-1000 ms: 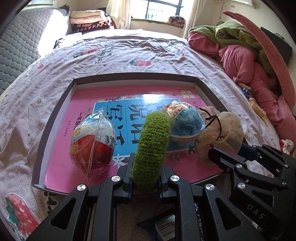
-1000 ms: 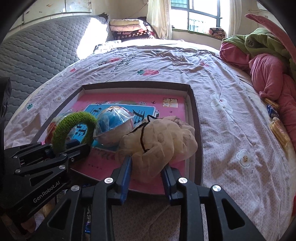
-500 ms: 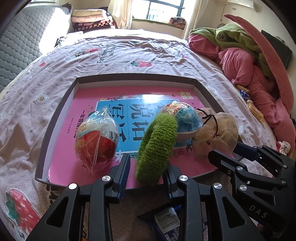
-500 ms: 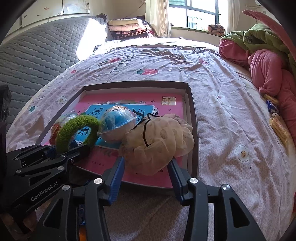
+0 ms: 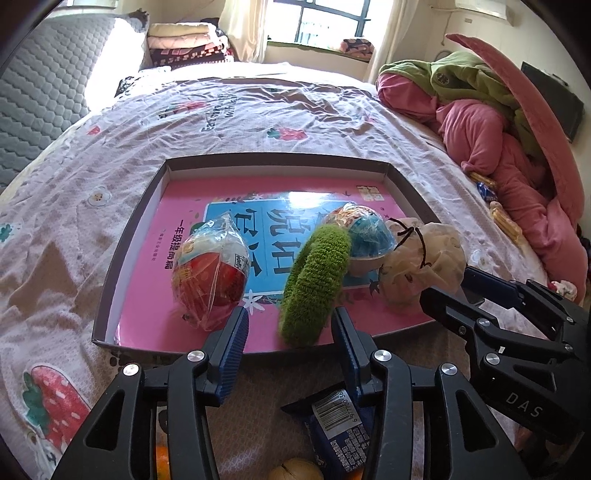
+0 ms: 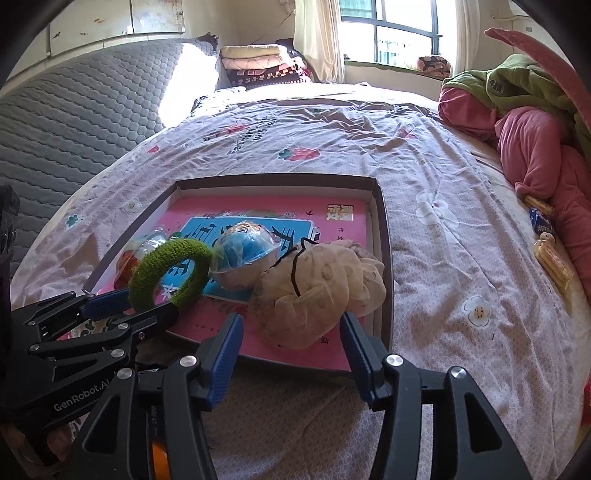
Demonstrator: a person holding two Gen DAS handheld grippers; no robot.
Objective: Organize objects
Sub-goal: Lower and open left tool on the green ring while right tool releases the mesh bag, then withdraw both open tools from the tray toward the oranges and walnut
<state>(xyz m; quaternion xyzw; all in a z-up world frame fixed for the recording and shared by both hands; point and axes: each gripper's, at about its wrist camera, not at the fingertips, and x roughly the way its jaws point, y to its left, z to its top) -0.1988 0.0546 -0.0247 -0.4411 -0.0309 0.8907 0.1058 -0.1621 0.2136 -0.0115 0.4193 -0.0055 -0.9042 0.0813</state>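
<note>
A strawberry-print sheet covers the bed, with pink and green bedding heaped at its right edge, folded blankets stacked beside a window, and a grey quilted headboard on the left.

Knitted ring in tray, between wrapped egg and pouch

Both wrist views look down closely, sharing the tray
</note>
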